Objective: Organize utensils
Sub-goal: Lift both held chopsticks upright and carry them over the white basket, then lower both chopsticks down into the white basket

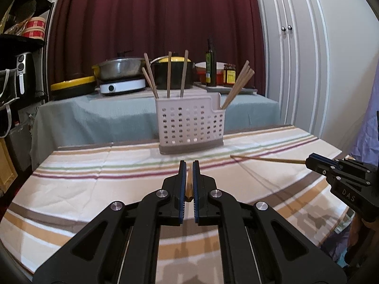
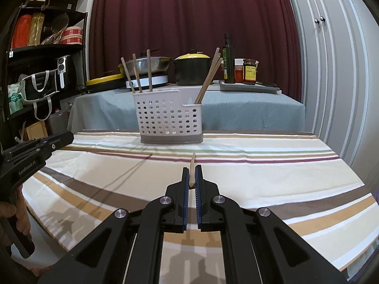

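A white perforated utensil caddy [image 1: 189, 123] [image 2: 165, 120] stands at the far side of the striped tablecloth [image 1: 94, 184] [image 2: 260, 179]. Several wooden chopsticks [image 1: 168, 73] [image 2: 210, 75] stand upright or lean in its compartments. My left gripper [image 1: 189, 165] is shut on a wooden chopstick [image 1: 189, 184] that lies along its fingers, low over the cloth in front of the caddy. My right gripper [image 2: 191, 169] is shut on another chopstick [image 2: 192, 163] whose tip points toward the caddy. In the left wrist view the right gripper [image 1: 310, 161] enters from the right, its chopstick [image 1: 267, 159] pointing left. The left gripper [image 2: 68, 138] shows at the left of the right wrist view.
Behind the table a grey-covered counter [image 1: 94, 113] carries pots [image 1: 173, 71], a pan on a hotplate [image 1: 120, 85], an oil bottle [image 1: 210, 64] and jars. A black shelf with appliances [image 2: 47, 75] stands at the left. White cabinet doors [image 1: 296, 59] are at the right.
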Available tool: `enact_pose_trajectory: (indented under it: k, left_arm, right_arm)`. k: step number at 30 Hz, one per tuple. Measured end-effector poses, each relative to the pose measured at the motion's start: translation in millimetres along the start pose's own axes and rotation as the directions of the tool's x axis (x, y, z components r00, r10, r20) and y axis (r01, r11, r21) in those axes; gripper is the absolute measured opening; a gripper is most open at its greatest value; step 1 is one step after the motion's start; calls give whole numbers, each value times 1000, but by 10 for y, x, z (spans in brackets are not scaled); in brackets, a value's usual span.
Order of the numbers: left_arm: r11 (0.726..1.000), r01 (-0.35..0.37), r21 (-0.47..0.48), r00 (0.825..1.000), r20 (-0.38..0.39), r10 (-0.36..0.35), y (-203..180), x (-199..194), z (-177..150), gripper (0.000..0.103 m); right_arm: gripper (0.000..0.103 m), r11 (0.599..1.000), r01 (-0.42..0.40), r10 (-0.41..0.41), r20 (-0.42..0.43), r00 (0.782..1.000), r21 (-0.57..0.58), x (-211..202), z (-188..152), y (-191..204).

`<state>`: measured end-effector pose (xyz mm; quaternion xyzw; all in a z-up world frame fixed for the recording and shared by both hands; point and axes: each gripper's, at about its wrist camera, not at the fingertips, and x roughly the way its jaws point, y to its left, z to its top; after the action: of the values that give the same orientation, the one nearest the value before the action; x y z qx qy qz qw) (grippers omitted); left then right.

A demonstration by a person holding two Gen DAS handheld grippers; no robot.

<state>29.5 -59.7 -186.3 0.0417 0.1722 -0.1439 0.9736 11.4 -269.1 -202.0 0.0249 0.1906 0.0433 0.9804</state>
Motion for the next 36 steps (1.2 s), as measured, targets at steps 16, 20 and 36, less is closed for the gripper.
enact_pose_trajectory:
  k: [16, 20, 36]
  left_arm:
    - [1000, 13, -19, 995, 97, -11, 80, 284, 546, 6]
    - [1000, 16, -12, 992, 125, -15, 59, 359, 685, 6]
    - [1000, 14, 9, 982, 187, -16, 85, 708, 1095, 6]
  right_arm:
    - [6, 1000, 1, -1, 30, 1000, 6, 234, 326, -108]
    - [6, 1000, 2, -2, 49, 999, -7, 277, 429, -102]
    - [6, 998, -19, 27, 136, 990, -59, 614, 1005, -46]
